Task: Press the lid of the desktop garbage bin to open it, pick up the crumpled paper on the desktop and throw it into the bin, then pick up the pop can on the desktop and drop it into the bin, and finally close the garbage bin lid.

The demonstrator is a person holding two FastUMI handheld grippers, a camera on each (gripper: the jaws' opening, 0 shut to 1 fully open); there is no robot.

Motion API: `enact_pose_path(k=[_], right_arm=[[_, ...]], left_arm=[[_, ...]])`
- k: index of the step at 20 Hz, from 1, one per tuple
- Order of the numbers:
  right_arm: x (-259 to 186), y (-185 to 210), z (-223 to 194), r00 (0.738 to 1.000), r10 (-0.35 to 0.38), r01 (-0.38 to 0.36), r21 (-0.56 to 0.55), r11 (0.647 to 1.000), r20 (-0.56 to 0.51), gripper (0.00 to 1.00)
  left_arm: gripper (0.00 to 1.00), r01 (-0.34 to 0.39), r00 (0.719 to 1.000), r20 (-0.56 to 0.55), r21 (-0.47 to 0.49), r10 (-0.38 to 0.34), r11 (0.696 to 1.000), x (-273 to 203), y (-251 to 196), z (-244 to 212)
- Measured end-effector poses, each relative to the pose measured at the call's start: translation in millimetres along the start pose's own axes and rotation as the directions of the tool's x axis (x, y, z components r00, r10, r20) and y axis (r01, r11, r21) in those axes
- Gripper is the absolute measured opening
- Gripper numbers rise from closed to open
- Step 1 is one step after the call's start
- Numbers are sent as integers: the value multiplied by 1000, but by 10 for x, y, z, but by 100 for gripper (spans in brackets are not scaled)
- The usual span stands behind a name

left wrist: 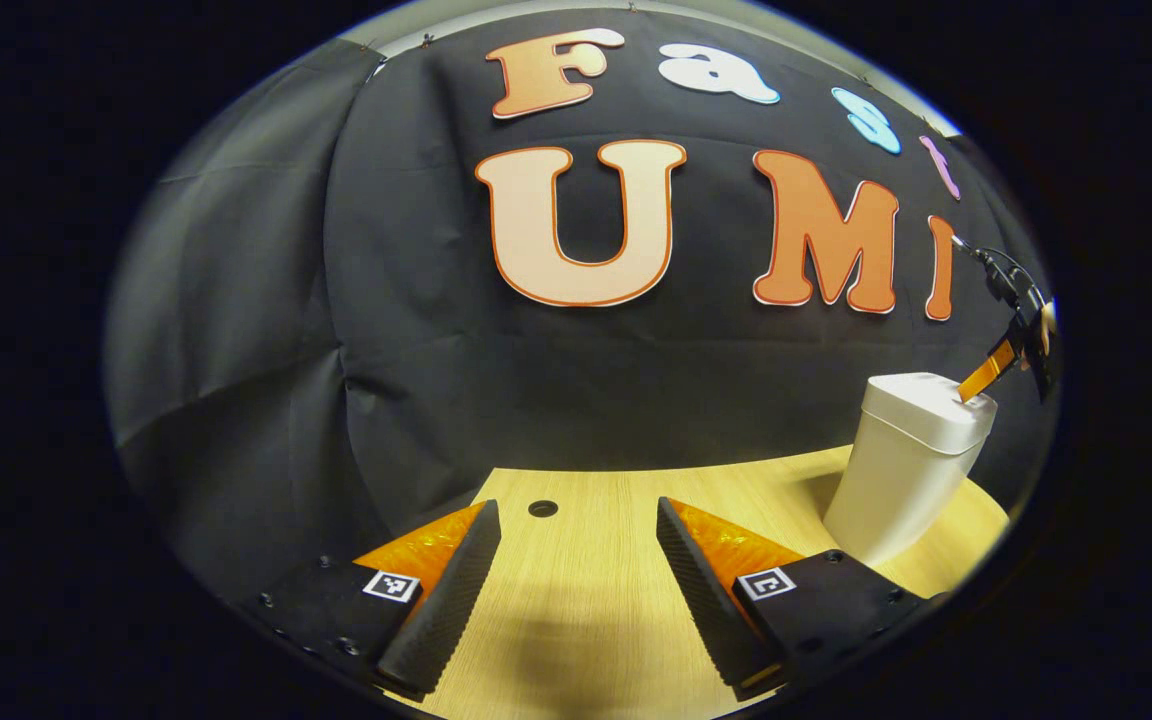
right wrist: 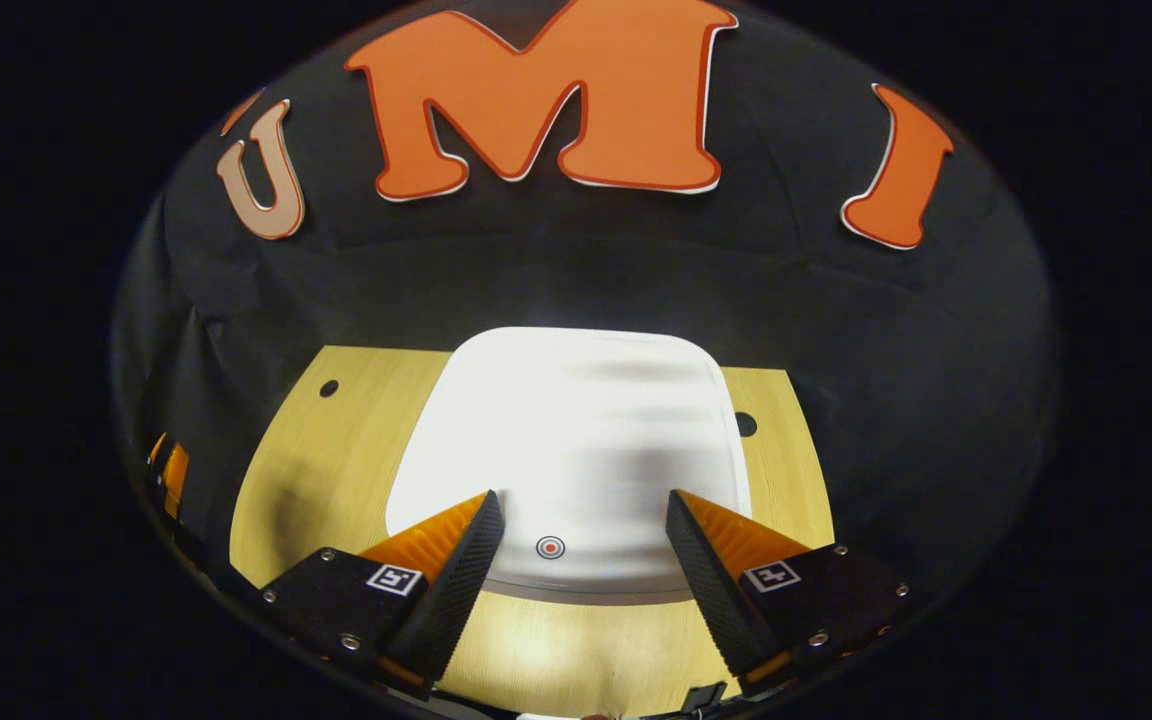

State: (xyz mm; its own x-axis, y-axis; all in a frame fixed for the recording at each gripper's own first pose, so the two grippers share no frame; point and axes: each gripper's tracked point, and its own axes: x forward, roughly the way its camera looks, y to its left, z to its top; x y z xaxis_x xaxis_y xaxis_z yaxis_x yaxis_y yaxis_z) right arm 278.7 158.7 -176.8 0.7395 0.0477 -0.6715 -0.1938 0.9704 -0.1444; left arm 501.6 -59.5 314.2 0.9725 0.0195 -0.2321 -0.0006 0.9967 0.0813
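R gripper [right wrist: 584, 520] hangs right over the bin lid [right wrist: 576, 430], fingers spread wide, nothing between them. The lid looks flat and closed; a small ring mark [right wrist: 550, 547] sits near its front edge, between the two fingers, prob. the press spot. In the left gripper view the same gripper's tip [left wrist: 986, 375] seems to touch or nearly touch the top of the bin [left wrist: 901, 470], can't tell which.

L gripper [left wrist: 578, 530] also spread, empty, low over the wooden desktop [left wrist: 586, 600], well apart from the bin, which stands to its right at the desk's far side.

Step in hand, as I read it: step 1, pressing the lid to pop it open. Not done yet, lid is down.

Next move calls for: a short straight push down on the mark w/ one fingertip, then lift off so the lid can spring up. Off-centre push could tip the bin, it's tall and narrow at the base. Paper and can come after.
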Motion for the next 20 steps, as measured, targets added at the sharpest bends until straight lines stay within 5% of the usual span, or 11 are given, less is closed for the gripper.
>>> enact_pose_path(k=[4, 9, 15, 20], right_arm=[[-49, -65, 1, 997, -56, 53, 56, 997, 59, 100], [-343, -98, -11, 980, -47, 13, 171, 985, 193, 100], [-948, -250, -8, 885, -148, 34, 255, 966, 442, 98], [-1214, -304, -300, 827, -221, 84, 276, 958, 516, 98]], left_arm=[[99, 10, 1000, 25, -5, -9, 1000, -41, -45, 88], [100, 9, 999, 50, -1, -9, 1000, -56, -54, 191], [99, 8, 998, 62, 12, -8, 1000, -18, -42, 238], [99, 20, 997, 69, -1, -20, 1000, 29, -96, 245]])
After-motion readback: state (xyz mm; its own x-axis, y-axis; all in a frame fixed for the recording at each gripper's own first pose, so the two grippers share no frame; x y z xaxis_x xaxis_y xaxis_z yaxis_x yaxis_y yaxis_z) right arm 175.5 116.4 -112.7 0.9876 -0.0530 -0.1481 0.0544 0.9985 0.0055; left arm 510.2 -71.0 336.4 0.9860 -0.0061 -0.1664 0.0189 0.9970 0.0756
